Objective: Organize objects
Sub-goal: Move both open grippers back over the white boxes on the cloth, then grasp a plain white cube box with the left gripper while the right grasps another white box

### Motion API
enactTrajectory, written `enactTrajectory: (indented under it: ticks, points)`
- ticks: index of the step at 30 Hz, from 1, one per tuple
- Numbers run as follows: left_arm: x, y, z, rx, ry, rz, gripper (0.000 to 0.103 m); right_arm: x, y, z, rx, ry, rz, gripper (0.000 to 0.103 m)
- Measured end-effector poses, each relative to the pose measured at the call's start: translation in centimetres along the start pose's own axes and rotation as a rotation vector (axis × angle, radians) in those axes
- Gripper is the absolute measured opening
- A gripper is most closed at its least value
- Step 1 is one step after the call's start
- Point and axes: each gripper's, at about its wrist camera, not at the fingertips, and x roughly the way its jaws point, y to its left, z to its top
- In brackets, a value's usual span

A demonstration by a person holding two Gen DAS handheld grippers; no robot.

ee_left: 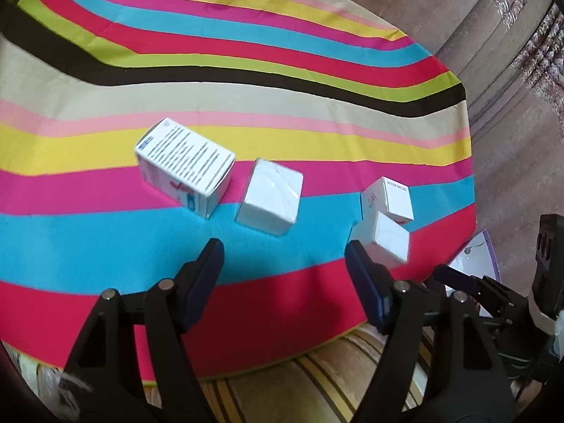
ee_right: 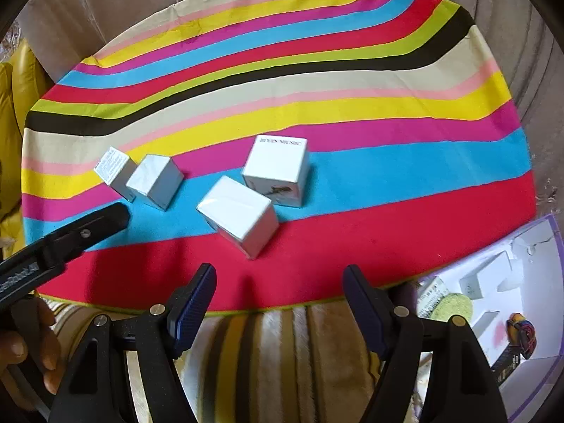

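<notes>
Several white boxes lie on a striped round tablecloth [ee_left: 246,53]. In the left wrist view a printed box [ee_left: 183,165] and a plain box [ee_left: 269,197] sit ahead of my open, empty left gripper [ee_left: 283,261]; a labelled box [ee_left: 389,199] and another plain box [ee_left: 384,243] sit by the right finger. In the right wrist view my open, empty right gripper [ee_right: 278,294] is near the table's front edge, before a plain box [ee_right: 239,216] and a labelled box [ee_right: 276,171]. The printed box [ee_right: 114,171] and plain box [ee_right: 155,179] lie left, next to the left gripper's finger [ee_right: 88,229].
A purple-rimmed tray [ee_right: 550,225] with small boxes, a green ball and coloured thread sits low at the right of the table. A striped cushion [ee_right: 275,352] lies below the front edge. A beige sofa back [ee_left: 458,17] surrounds the table.
</notes>
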Motion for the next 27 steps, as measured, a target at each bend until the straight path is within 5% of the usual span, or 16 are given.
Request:
enactTrajectory:
  ticks: [13,18,27]
  points:
    - [2.8,-0.7,2.1,0.108,0.021,0.077,0.073,1.6,0.9,1.1,0.084,0.019,0.028,0.075]
    - [3.9,-0.5,2.4,0.139,0.043,0.1,0.049,2.4,1.1,1.6,0.128,0.031,0.022,0.075]
    - [3.6,0.2,1.9,0.133,0.022,0.079,0.047,2.2,1.5,2.2,0.218,-0.014,-0.005,0.075]
